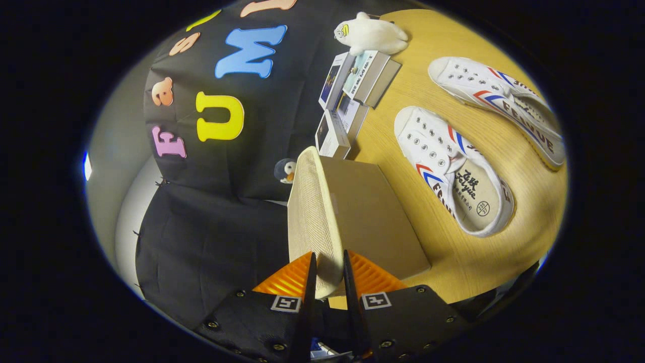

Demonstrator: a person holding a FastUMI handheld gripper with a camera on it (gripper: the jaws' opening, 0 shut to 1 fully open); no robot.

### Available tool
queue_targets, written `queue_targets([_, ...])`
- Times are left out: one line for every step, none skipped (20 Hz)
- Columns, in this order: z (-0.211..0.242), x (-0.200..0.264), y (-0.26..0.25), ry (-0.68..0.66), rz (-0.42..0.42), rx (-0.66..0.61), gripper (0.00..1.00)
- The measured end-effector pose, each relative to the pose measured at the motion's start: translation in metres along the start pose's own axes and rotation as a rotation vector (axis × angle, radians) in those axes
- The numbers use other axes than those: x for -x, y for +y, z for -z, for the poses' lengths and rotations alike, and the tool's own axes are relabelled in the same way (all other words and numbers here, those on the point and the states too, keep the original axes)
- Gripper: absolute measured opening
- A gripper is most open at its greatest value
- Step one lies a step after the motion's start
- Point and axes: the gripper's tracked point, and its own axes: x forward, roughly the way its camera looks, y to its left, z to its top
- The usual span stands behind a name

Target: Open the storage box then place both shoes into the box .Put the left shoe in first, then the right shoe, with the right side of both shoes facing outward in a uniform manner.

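Hand-held gripper [327, 272] pinching the free edge of a cream, woven-fabric lid [308, 217], both fingers [308, 282] pressed on that edge from either side. Lid lifted and standing nearly upright, hinged up off a tan, flat-sided fabric storage box [370, 222] resting on a light wooden surface [504, 262]. Box just ahead of the fingers, its brown face exposed beside the raised lid; inside of the box not clear from this angle.

Both shoes outside the box, lying on the surface. Nearer one, a white canvas low-top sneaker with red and blue side stripes [453, 171], just beside the box, close to its far-right side, opening turned toward the camera so the printed insole shows. Second white canvas sneaker with matching stripes [496, 108] farther from the box, beyond the first and apart from it, resting on its sole with the striped side showing. Which shoe is left and which right cannot be told.

Beyond the far end of the box, touching or nearly touching it, a cluster of small white printed cartons [347, 103] stacked together. Past those, a white plush toy [370, 34]. Behind the raised lid, against the dark cloth wall [211, 237], a small penguin figure [285, 170].
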Motion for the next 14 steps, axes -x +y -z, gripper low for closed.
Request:
queue_targets([-0.004,-0.012,0.004,-0.040,-0.007,-0.023,0.16])
queue_targets([-0.003,-0.006,0.011,-0.039,-0.025,-0.027,0.03])
queue_targets([-0.002,-0.003,0.016,-0.027,-0.028,-0.014,0.00])
queue_targets([0.000,0.000,0.019,-0.015,-0.028,0.004,0.00])
queue_targets([0.002,0.000,0.026,-0.008,-0.034,0.020,0.00])
queue_targets([0.001,0.000,0.033,-0.010,-0.044,0.027,0.00])
queue_targets([0.001,0.002,0.044,-0.007,-0.059,0.034,0.00])
queue_targets([0.001,0.003,0.053,-0.007,-0.073,0.041,0.00])
queue_targets([0.001,0.004,0.064,-0.006,-0.084,0.051,0.00])
queue_targets([0.001,0.006,0.073,-0.007,-0.092,0.064,0.00])
queue_targets([0.004,0.006,0.083,-0.007,-0.101,0.080,0.00])
queue_targets([0.005,0.006,0.093,-0.005,-0.109,0.098,0.00])
queue_targets([0.009,0.006,0.102,-0.003,-0.114,0.117,0.00])
queue_targets([0.012,0.005,0.112,-0.002,-0.119,0.136,0.00])
